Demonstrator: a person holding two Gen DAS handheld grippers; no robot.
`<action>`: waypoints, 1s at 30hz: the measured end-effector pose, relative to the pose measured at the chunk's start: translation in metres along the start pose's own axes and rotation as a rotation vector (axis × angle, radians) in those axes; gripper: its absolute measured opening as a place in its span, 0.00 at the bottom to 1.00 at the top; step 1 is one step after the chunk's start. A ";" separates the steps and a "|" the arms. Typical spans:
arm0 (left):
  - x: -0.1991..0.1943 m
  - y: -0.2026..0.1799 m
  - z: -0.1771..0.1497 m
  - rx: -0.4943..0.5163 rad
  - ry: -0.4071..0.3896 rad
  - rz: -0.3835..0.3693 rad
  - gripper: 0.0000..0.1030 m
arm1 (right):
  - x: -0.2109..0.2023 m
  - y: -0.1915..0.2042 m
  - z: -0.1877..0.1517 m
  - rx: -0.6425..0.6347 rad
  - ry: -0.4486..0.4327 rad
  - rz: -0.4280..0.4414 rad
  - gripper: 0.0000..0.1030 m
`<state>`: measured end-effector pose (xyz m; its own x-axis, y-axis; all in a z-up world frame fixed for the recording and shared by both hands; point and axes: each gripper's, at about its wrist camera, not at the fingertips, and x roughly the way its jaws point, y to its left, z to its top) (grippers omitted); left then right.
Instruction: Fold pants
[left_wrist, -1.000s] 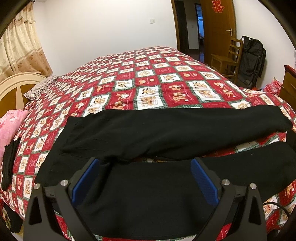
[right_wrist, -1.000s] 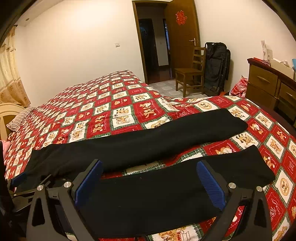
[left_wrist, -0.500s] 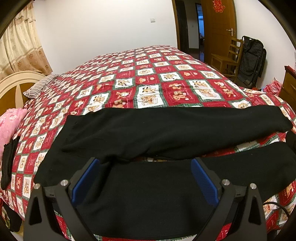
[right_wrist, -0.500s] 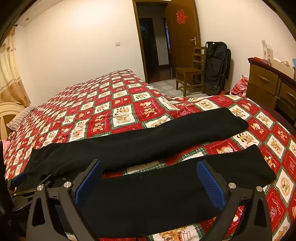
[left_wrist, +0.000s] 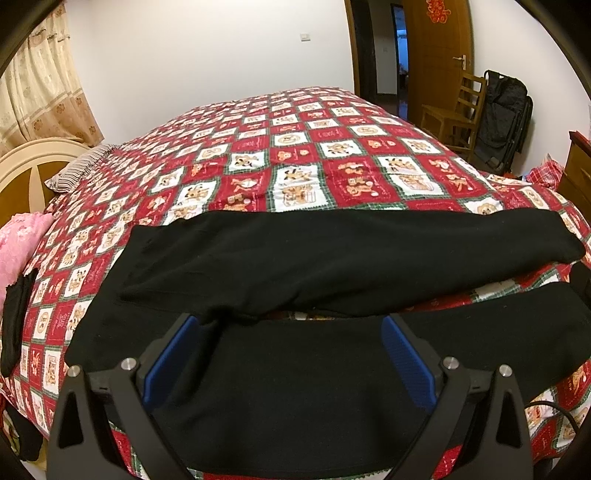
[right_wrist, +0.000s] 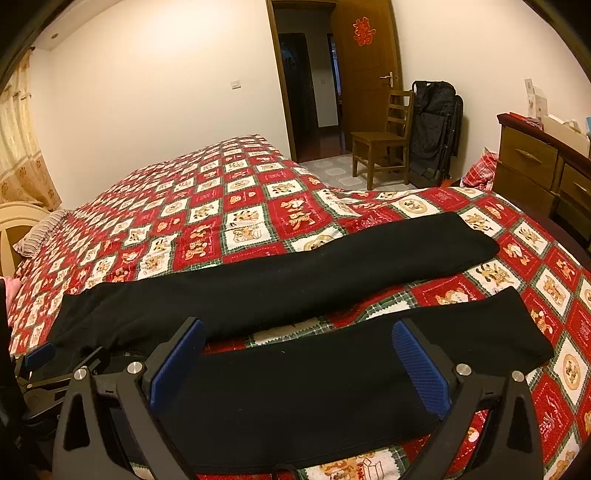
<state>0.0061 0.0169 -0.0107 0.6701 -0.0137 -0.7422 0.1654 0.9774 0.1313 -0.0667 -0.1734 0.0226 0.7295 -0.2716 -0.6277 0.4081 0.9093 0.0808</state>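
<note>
Black pants (left_wrist: 332, 258) lie spread flat on a red patterned bedspread (left_wrist: 303, 162), waist to the left and the two legs splayed apart to the right. My left gripper (left_wrist: 291, 362) hovers open over the near leg close to the crotch, nothing between its blue pads. In the right wrist view the pants (right_wrist: 295, 280) show both legs, with the cuffs at the right. My right gripper (right_wrist: 299, 365) is open above the middle of the near leg. The left gripper (right_wrist: 37, 356) shows at the far left edge of that view.
A pink cushion (left_wrist: 18, 243) and a dark cloth (left_wrist: 14, 317) lie at the bed's left edge, by a cream headboard (left_wrist: 26, 166). A wooden chair (right_wrist: 384, 140), a black bag (right_wrist: 436, 125) and a wooden dresser (right_wrist: 535, 170) stand beyond the bed on the right.
Both views have shifted only slightly; the pants lie as before and both grippers stay open over the near leg.
</note>
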 end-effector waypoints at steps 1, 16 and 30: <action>0.001 0.001 0.001 0.000 0.003 0.000 0.98 | 0.002 -0.002 0.001 -0.001 0.004 0.002 0.99; 0.043 0.070 0.030 -0.027 0.060 0.045 0.98 | 0.046 0.023 0.040 -0.154 0.072 0.177 0.99; 0.126 0.173 0.048 -0.228 0.182 0.136 0.93 | 0.161 0.131 0.065 -0.449 0.312 0.397 0.61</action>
<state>0.1539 0.1745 -0.0497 0.5315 0.1382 -0.8357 -0.0968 0.9900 0.1021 0.1400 -0.1188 -0.0172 0.5571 0.1522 -0.8163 -0.1748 0.9825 0.0638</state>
